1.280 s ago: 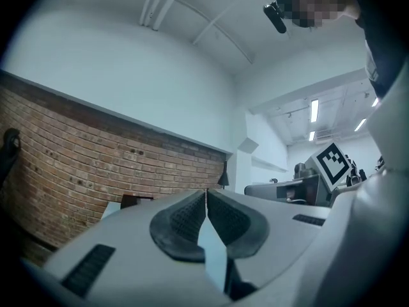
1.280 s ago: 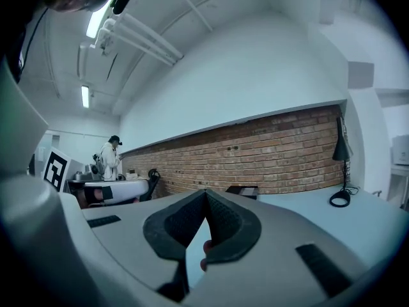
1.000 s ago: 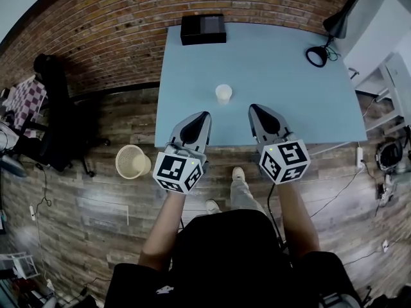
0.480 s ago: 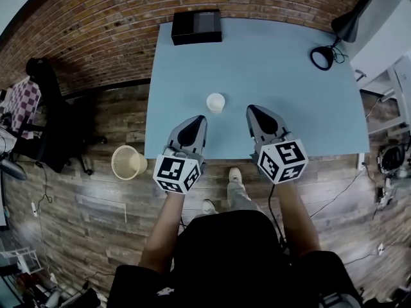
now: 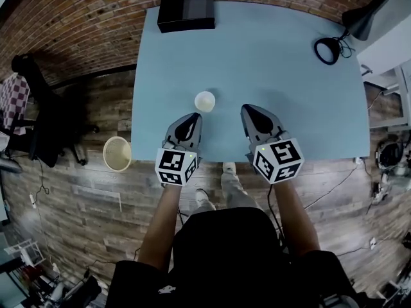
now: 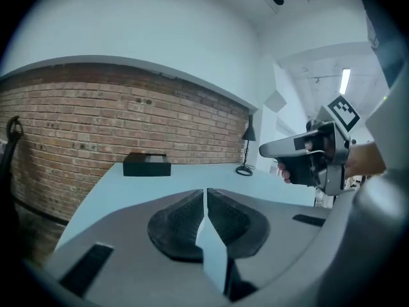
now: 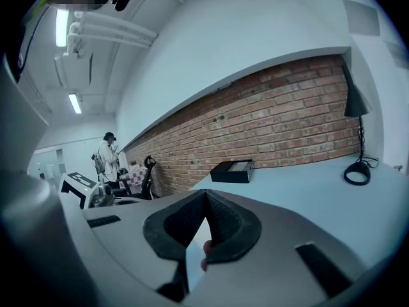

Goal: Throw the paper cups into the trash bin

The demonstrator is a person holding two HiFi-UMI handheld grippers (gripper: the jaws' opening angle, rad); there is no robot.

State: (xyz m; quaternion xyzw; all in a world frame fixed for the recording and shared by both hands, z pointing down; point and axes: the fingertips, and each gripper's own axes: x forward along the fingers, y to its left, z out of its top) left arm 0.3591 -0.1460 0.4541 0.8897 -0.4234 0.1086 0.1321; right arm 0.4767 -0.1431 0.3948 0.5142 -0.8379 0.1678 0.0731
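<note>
Cup: white paper cup (image 5: 205,101), round, upright on smooth blue table (image 5: 270,50), just ahead of left gripper (image 5: 191,117).
Claws: I read left gripper and right gripper (image 5: 250,110) clenched empty, ribbed pads (image 6: 179,219) together.
Bin: round pale trash bin (image 5: 117,154), plank floor (image 5: 77,197), left of table.
Surroundings: black box (image 5: 186,11), lamp (image 5: 334,43) at far edge.

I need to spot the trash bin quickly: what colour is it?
Cream: the trash bin on the wood floor shows best in the head view.

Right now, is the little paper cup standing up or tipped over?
Standing up. In the head view the paper cup shows its round open mouth facing up, on the blue table.
</note>
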